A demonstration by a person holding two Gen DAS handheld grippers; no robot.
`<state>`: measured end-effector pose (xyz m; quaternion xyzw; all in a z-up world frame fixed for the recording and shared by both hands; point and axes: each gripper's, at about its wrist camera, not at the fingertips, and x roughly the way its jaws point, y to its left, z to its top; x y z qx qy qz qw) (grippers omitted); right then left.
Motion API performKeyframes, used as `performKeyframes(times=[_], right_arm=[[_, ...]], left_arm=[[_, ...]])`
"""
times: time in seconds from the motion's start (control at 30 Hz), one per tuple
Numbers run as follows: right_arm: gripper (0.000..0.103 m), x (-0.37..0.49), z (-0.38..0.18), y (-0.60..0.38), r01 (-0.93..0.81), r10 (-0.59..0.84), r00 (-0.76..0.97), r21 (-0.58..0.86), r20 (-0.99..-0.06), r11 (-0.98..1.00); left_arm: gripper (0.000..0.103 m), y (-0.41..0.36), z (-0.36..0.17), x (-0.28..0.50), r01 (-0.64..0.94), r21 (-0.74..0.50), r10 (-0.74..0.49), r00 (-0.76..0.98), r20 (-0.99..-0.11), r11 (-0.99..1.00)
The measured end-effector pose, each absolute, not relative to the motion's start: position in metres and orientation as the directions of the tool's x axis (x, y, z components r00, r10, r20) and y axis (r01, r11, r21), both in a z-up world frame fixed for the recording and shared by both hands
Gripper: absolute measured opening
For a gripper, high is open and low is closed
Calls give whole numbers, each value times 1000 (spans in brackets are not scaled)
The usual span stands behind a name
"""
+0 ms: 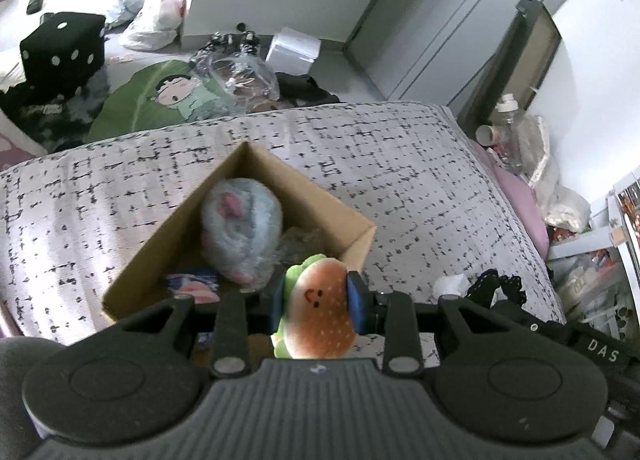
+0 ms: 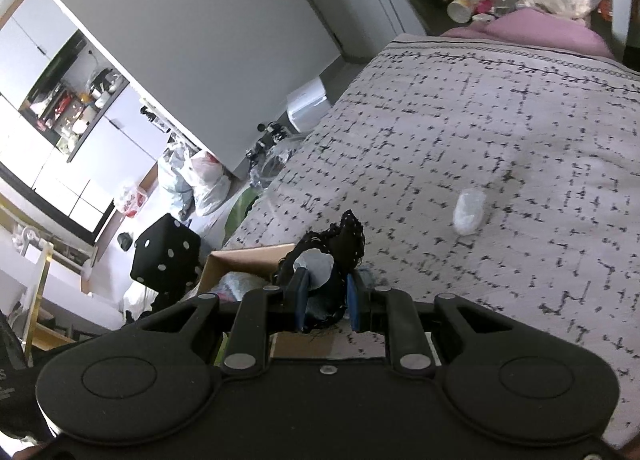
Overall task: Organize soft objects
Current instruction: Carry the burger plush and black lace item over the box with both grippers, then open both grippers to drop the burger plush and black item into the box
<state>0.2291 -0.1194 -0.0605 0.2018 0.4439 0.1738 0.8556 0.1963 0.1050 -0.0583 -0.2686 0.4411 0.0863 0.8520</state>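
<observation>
While the left gripper (image 1: 318, 300) clamps the burger plush (image 1: 320, 302) just above the near corner of the cardboard box (image 1: 168, 236), position the toy over the free space beside the blue plush (image 1: 242, 227) before releasing. The right gripper (image 2: 327, 302) is closed on a black lace-edged fabric piece (image 2: 332, 248), near the box's edge; clear the rim before releasing. What this fabric is cannot be determined. Box contents beneath the plush are partly hidden. A small white bundle (image 2: 469, 211) lies apart on the bedspread (image 2: 500, 119).
</observation>
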Motion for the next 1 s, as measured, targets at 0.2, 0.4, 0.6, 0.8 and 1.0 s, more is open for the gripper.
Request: performKeyframes(times=[0.2, 0.4, 0.6, 0.8, 1.0], right_arm=[[20, 231, -61, -94, -138, 489, 528, 498, -694, 856], [20, 237, -63, -71, -154, 500, 505, 497, -703, 854], [20, 242, -65, -49, -175, 515, 482, 498, -709, 849], [20, 242, -69, -37, -185, 520, 461, 495, -719, 849], [21, 238, -72, -25, -207, 534, 429, 496, -729, 843]], left_arm=[[31, 125, -66, 196, -402, -382, -85, 589, -804, 832], [32, 142, -72, 203, -420, -379, -76, 581, -810, 824], [32, 154, -76, 209, -431, -373, -75, 566, -821, 822], [42, 162, -84, 212, -440, -424, -141, 544, -827, 792], [48, 165, -85, 210, -468, -389, -99, 531, -841, 793]])
